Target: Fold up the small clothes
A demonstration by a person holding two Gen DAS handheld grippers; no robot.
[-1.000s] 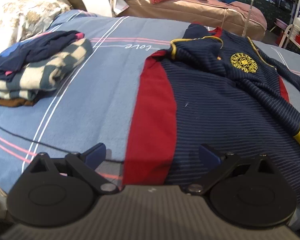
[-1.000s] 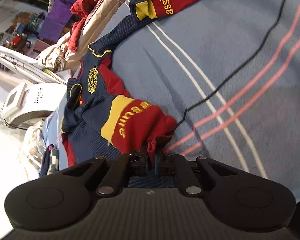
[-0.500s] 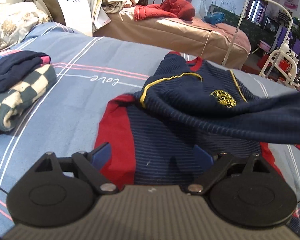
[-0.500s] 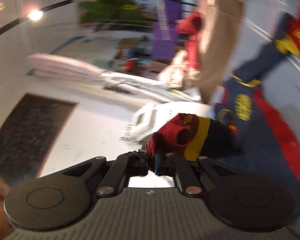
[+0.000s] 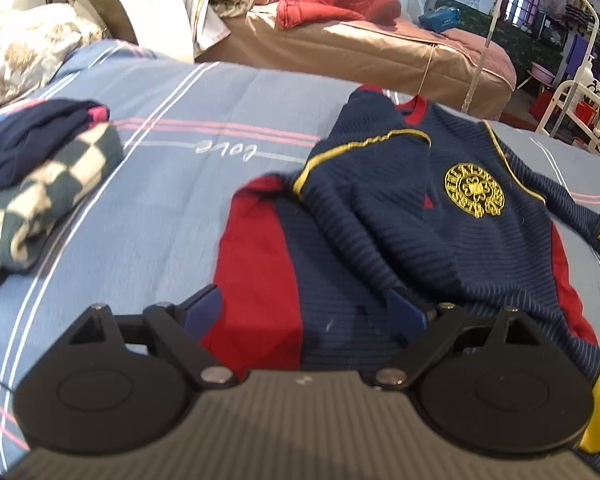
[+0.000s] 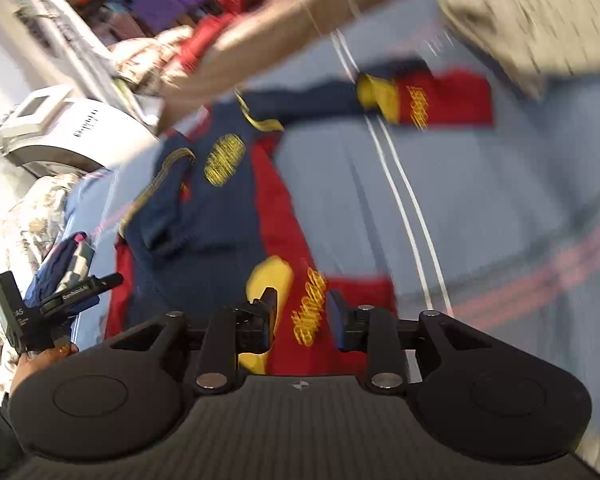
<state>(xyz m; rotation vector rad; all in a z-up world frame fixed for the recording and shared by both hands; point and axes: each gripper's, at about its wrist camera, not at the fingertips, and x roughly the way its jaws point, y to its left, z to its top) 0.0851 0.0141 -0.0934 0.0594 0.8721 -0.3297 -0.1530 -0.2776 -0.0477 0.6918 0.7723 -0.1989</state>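
Observation:
A navy jersey (image 5: 380,240) with red side panels and a yellow badge (image 5: 475,189) lies on the blue striped bedsheet (image 5: 160,220). One sleeve is folded across its chest. My left gripper (image 5: 304,312) hovers open over the jersey's near edge, with nothing between its fingers. In the blurred right wrist view, my right gripper (image 6: 303,316) is opening its jaws above the red sleeve cuff (image 6: 312,308) with yellow lettering. The cuff lies below the gap and the pads do not press on it. The other sleeve (image 6: 424,100) stretches out far right. The left gripper (image 6: 60,300) shows at the left edge.
A pile of folded clothes (image 5: 40,184) sits on the sheet to the left. A patterned pillow (image 5: 20,64) and a white appliance (image 5: 152,12) lie behind it. A tan-covered bed (image 5: 380,52) and white rack (image 5: 572,100) stand beyond. Beige cloth (image 6: 540,20) lies far right.
My right gripper lifted the red cuff, carried it over the jersey and opened, letting it drop. The sleeve now lies across the chest. My left gripper moved over the jersey.

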